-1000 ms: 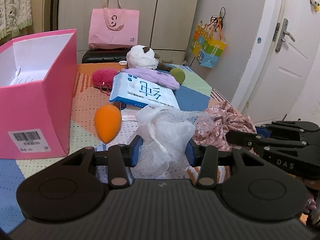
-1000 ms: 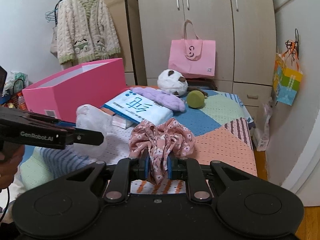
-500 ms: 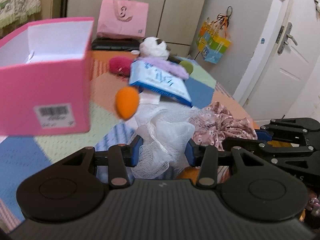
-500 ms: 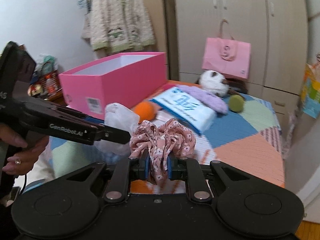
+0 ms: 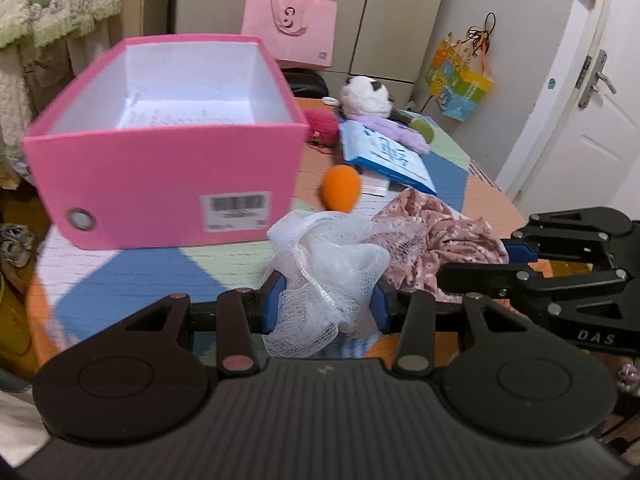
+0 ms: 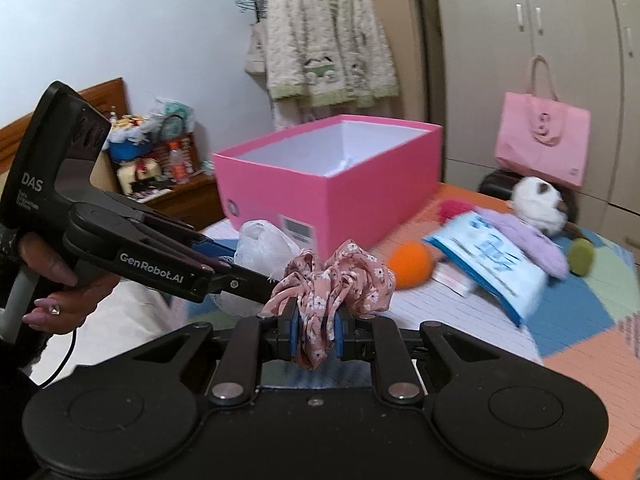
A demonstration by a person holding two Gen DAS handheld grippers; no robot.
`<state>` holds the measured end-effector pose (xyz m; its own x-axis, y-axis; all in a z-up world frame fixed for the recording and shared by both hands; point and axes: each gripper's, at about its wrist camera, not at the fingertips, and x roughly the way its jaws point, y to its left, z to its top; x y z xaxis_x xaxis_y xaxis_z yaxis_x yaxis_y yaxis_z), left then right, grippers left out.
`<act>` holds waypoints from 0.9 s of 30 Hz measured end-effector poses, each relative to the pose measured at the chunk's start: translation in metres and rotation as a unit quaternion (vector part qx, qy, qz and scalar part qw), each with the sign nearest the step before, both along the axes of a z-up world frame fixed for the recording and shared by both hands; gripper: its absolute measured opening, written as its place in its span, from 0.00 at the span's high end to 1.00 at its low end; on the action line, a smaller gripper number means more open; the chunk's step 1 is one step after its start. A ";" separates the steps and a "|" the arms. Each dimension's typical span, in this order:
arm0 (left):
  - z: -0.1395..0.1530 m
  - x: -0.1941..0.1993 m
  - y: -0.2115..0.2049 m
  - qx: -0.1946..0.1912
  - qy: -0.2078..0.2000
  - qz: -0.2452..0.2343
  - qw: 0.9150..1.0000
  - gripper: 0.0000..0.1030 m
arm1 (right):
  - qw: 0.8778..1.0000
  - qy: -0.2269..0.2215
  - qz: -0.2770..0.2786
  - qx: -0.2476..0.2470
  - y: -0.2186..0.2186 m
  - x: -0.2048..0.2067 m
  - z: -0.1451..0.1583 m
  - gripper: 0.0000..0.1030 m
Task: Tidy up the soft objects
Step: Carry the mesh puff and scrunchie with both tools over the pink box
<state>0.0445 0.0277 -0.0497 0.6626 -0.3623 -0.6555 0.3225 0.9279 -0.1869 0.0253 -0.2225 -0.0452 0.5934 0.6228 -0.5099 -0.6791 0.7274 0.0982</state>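
Nearest, the left tool (image 5: 325, 304) pinches a white mesh puff (image 5: 332, 264), and the right tool (image 6: 316, 330) clamps a pink floral scrunchie (image 6: 336, 280), both held above the patchwork tabletop (image 5: 132, 272). Beyond them stands the open pink box (image 5: 168, 168), with an orange sponge (image 5: 341, 188) beside it.

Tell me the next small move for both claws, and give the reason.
Probably carry both loads on over the open pink cardboard box before releasing. The left claw is shut on the white mesh bath pouf, the right claw on the pink floral fabric scrunchie; both are short of the box's near wall.
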 end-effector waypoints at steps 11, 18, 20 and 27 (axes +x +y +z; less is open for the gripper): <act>0.049 0.013 0.039 0.005 0.010 -0.024 1.000 0.58 | 1.000 -0.002 0.028 0.010 0.036 0.019 0.047 0.81; 0.088 0.045 0.051 0.003 -0.017 -0.046 0.999 0.59 | 0.999 -0.024 0.024 0.015 0.053 0.046 0.084 0.81; 0.096 0.056 0.053 0.003 -0.028 -0.051 0.998 0.58 | 0.999 -0.039 0.019 0.016 0.058 0.055 0.092 0.81; 0.105 0.115 0.058 0.016 -0.057 -0.054 0.997 0.58 | 0.998 -0.056 0.004 0.039 0.071 0.112 0.106 0.81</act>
